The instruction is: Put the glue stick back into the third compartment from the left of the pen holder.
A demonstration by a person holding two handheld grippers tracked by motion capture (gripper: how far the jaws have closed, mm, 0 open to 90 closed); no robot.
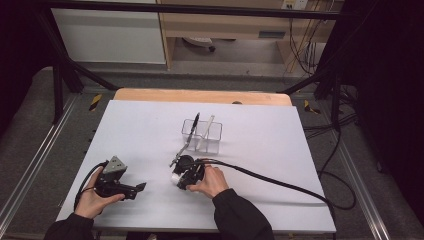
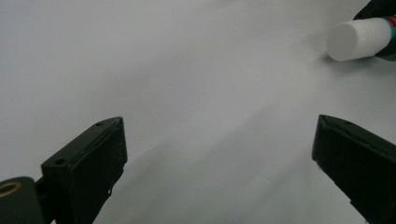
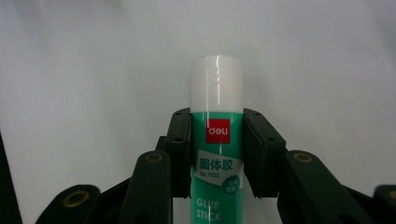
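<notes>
Glue stick work is in hand here. From the high view, the right gripper lies low on the white table, holding the glue stick near the middle of the sheet, just in front of a clear holder with a black pen and a pale stick standing in it. A thin dark tool leans between holder and gripper. The left gripper rests well apart at the left, near the front edge.

In the left gripper view, its two black jaws stand spread wide over bare table with nothing between them; the white cap of the stick lies at the upper right.

In the right gripper view, the jaws pinch the green tube from both sides just below the cap, pads flat against the label. The tube is a smooth, glossy cylinder and the cap a milky, slightly ribbed plastic, so it could roll or slide in the pads. To my eye the grip is well centred; a lift should go straight up and slowly, keeping the tube square between the pads.
</notes>
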